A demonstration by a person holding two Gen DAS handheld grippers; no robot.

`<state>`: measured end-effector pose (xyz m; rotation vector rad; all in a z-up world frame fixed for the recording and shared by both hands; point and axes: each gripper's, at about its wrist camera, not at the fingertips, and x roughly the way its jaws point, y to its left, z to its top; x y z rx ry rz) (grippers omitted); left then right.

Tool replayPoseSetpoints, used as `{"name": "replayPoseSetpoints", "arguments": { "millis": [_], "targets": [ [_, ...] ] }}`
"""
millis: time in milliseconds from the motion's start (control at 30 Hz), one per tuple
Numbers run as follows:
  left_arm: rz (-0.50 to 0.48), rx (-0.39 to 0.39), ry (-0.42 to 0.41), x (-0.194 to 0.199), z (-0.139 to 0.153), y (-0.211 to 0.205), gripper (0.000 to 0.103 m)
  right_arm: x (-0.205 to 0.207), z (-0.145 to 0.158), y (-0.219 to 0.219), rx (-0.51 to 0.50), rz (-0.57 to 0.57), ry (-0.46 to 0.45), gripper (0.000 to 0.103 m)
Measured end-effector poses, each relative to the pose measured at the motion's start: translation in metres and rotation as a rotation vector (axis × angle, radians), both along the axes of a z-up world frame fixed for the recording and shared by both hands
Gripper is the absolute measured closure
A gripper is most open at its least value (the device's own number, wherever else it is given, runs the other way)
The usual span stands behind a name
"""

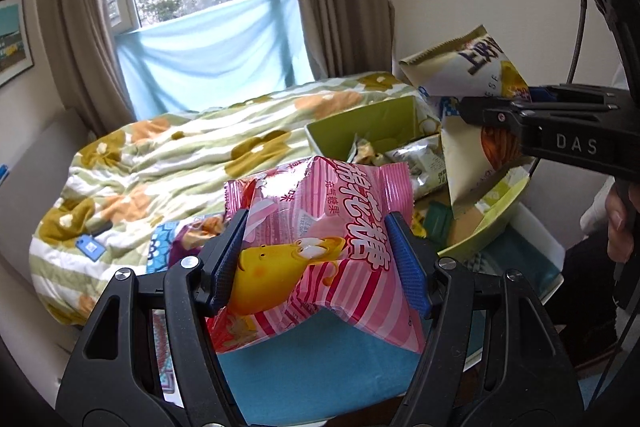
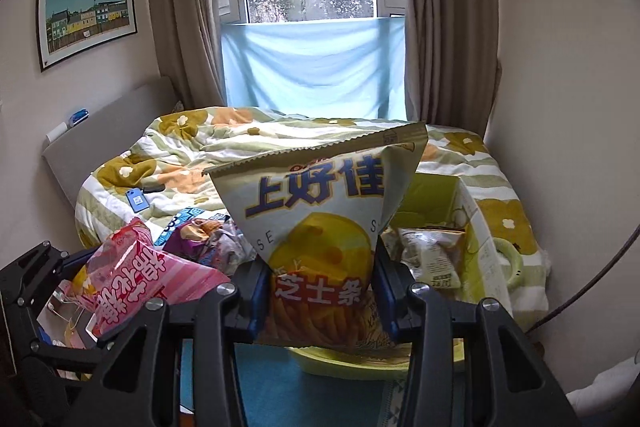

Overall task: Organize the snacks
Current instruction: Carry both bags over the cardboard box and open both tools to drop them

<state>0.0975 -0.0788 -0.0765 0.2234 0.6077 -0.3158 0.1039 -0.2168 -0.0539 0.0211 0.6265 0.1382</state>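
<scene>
**Two bags up in the air, one green box waiting**

Two claws each pinch a snack; the left claw (image 1: 316, 259) squeezes the pink candy bag (image 1: 320, 247) by its sides; the right claw (image 2: 320, 291) is pressed tight on the cheese stick bag (image 2: 320, 227), which stands tall, long side up. Both bags hang above the teal table (image 1: 320, 379); the green box (image 1: 360, 123) sits just past the right claw, so I think that hand is nearer to drop first.

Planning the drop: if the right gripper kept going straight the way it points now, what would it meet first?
Probably the green box. The right gripper, shut on the cheese stick bag, points over its near rim toward the flowered quilt behind it. The bag hides the centre line, so depth is uncertain.
</scene>
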Motion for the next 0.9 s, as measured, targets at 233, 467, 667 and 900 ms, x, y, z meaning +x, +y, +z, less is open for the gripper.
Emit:
{"name": "replayPoseSetpoints", "arguments": {
  "millis": [233,467,667,900],
  "targets": [
    [-0.028,-0.045,0.052,0.059,0.007,-0.054,0.039,0.008,-0.006,-0.062,-0.008,-0.064,0.031,0.062],
    [-0.100,-0.062,0.178,0.129,-0.016,-0.094,0.038,0.034,-0.026,-0.091,0.015,-0.133,0.098,0.062],
    [-0.158,-0.048,0.245,0.162,-0.030,-0.130,0.031,0.051,-0.038,-0.111,0.035,-0.207,0.167,0.062],
    [-0.151,-0.060,0.263,0.175,-0.034,-0.114,0.001,0.067,-0.046,-0.132,0.057,-0.274,0.220,0.062]
  ]
}}
